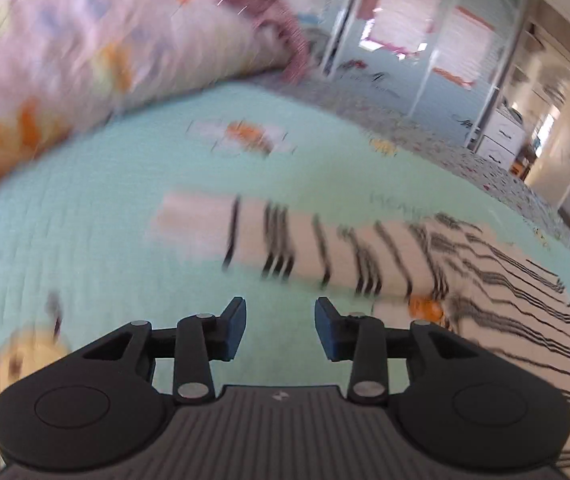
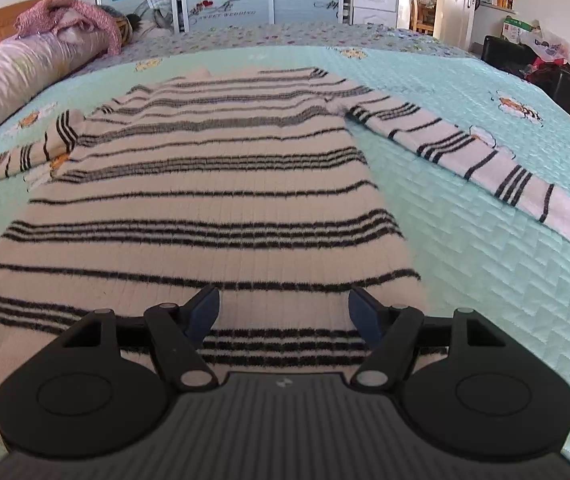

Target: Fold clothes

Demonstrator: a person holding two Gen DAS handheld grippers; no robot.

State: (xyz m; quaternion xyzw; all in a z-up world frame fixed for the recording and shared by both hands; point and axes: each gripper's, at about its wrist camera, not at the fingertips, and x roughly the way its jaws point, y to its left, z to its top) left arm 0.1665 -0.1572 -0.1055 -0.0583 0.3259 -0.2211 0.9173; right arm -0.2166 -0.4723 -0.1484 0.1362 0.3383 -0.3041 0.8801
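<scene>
Left gripper [image 1: 279, 330] sits at the 6 o'clock edge of its own view, pointing toward 12 and angled downward. Its two blue pads [image 1: 232, 330] are parted with a clear gap and nothing is caught between them. That view is smeared with motion blur. Right gripper [image 2: 283, 314] is at 6 o'clock in its view too, also tilted down, jaws spread noticeably wider than the left's, and not pinching anything either. That view is sharp. No hand or sleeve shows in either.
</scene>
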